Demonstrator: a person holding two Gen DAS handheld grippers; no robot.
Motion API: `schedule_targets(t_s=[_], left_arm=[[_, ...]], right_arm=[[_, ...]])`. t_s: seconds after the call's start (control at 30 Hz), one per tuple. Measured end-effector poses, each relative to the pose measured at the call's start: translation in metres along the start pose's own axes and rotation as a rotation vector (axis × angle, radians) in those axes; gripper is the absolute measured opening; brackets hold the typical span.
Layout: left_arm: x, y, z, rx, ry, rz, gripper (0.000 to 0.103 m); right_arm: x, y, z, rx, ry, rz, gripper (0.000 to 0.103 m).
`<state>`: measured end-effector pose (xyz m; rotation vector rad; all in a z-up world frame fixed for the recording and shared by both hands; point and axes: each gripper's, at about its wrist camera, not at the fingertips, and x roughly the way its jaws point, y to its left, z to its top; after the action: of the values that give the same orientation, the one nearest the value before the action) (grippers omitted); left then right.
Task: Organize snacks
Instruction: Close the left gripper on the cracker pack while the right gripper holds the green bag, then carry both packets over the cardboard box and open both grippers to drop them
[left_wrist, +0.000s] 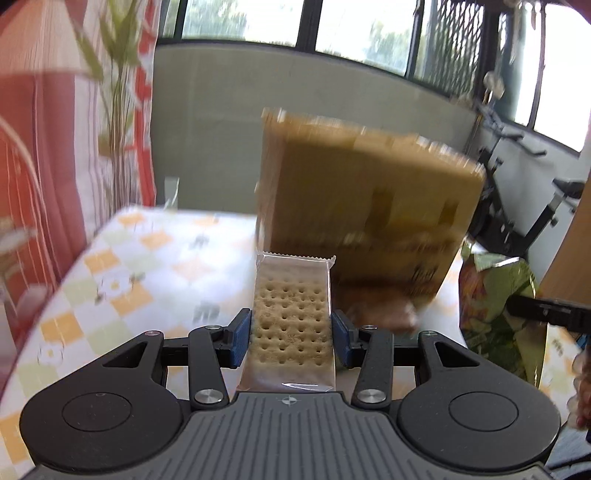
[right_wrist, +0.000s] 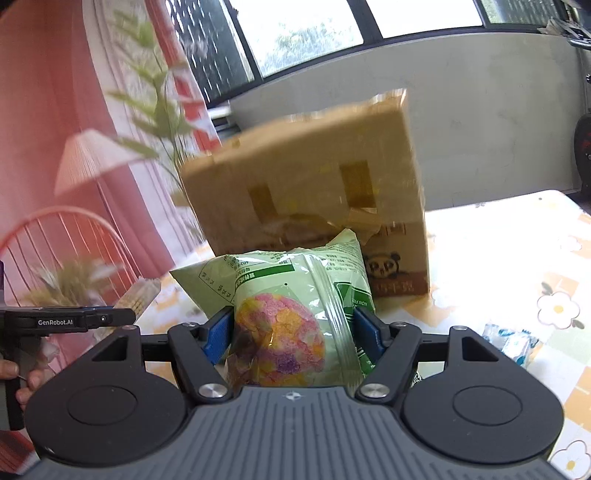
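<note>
Snacks: cracker pack (left_wrist: 291, 321) clamped between the pads of the left hand-held gripper (left_wrist: 291, 330), long axis pointing straight ahead along the fingers, lifted off the surface (left_wrist: 147, 258). Green snack bag (right_wrist: 295, 306) pinched in the right hand-held gripper (right_wrist: 293, 332), jaws fairly wide on it. Cardboard box (left_wrist: 369, 192) stands dead ahead of both, just beyond the packs; neither hand clearly nearer. Box opening can't be seen.

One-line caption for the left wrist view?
Left gripper holds a clear-wrapped cracker pack before a cardboard box.
</note>
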<state>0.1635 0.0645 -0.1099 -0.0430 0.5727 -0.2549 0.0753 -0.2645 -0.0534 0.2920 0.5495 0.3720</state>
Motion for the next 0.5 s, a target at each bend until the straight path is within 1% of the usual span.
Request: schedule_targets(t_s=[0.13,0.23,0.37,0.5], left_arm=[[-0.01,-0.015,0.024,0.031,-0.072,-0.028,0.048],[-0.011,-0.024,0.047,0.056,-0.124,-0.033,0.048],[-0.006,-0.034,0.077,0.064,-0.178,-0.054,0.048],[0.01,-0.047,0.105,0.087,-0.222,-0.053,0.048]], right_arm=[[-0.02,-0.003,0.02,0.098,-0.052,0.064,0.07],[-0.032,-0.002,0.044,0.13,-0.112,0.09,0.07],[-0.031,0.003,0.088,0.102,-0.141,0.115,0.07],[-0.014,0.003,0.139,0.062,-0.196,0.13,0.07]])
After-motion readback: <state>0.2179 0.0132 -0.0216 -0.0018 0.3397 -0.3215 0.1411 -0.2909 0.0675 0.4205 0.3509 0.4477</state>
